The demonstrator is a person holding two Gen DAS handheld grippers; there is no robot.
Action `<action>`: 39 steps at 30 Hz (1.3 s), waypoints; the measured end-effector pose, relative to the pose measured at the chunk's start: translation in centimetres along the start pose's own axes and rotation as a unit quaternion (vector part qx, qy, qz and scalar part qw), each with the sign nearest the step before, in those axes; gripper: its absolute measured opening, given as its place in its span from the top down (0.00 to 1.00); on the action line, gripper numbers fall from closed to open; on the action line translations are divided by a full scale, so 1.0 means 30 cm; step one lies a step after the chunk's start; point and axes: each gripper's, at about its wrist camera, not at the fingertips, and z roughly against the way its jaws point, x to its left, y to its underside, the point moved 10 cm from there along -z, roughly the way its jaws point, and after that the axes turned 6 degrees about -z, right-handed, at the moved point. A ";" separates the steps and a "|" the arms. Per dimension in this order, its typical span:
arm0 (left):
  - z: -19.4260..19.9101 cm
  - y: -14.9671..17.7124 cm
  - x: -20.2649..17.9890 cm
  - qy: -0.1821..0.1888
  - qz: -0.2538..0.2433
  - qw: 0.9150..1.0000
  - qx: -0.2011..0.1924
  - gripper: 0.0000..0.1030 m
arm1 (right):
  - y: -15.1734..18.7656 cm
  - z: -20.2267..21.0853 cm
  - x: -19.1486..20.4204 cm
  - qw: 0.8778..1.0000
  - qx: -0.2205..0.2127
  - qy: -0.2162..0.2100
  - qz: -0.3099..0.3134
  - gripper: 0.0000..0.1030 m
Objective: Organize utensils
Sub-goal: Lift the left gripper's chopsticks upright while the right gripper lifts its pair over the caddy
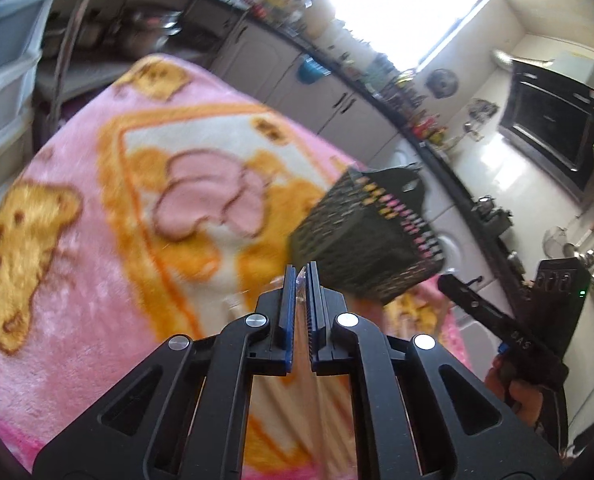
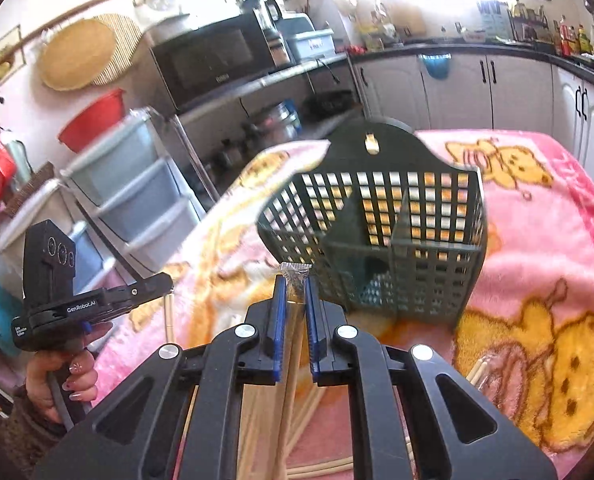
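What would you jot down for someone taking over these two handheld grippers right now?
Right gripper: shut on a plastic-wrapped pair of chopsticks, held just in front of the utensil basket.
Left gripper: shut on a bit of clear wrapper; what is inside it is hidden.
Basket: stands on the pink blanket; its visible compartments look empty.
Loose chopsticks lie on the blanket below the right gripper.
Done: a pair picked up.
Left: drop the held items into the basket, then gather the loose ones.
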 end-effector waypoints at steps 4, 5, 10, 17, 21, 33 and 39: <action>0.038 -0.055 -0.113 0.026 -0.028 0.999 -0.023 0.98 | -0.042 0.047 0.052 0.999 -0.031 -0.004 0.014 0.91; 0.045 -0.061 -0.133 0.029 -0.033 0.999 -0.026 0.98 | -0.049 0.055 0.058 0.999 -0.038 -0.003 0.017 0.91; 0.068 -0.107 -0.251 0.054 -0.063 0.996 -0.041 0.98 | -0.092 0.130 0.066 0.997 -0.070 -0.004 0.020 0.91; 0.071 -0.151 -0.351 0.077 -0.086 0.992 -0.053 0.98 | -0.147 0.222 0.032 0.994 -0.110 0.005 0.018 0.91; 0.066 -0.183 -0.417 0.092 -0.099 0.989 -0.062 0.98 | -0.171 0.261 0.014 0.992 -0.128 0.012 0.019 0.92; 0.037 -0.299 -0.581 0.122 -0.127 0.980 -0.094 0.98 | -0.257 0.350 -0.012 0.983 -0.180 0.023 0.026 0.92; 0.032 -0.364 -0.634 0.122 -0.144 0.976 -0.110 0.98 | -0.311 0.376 -0.006 0.979 -0.202 0.023 0.030 0.92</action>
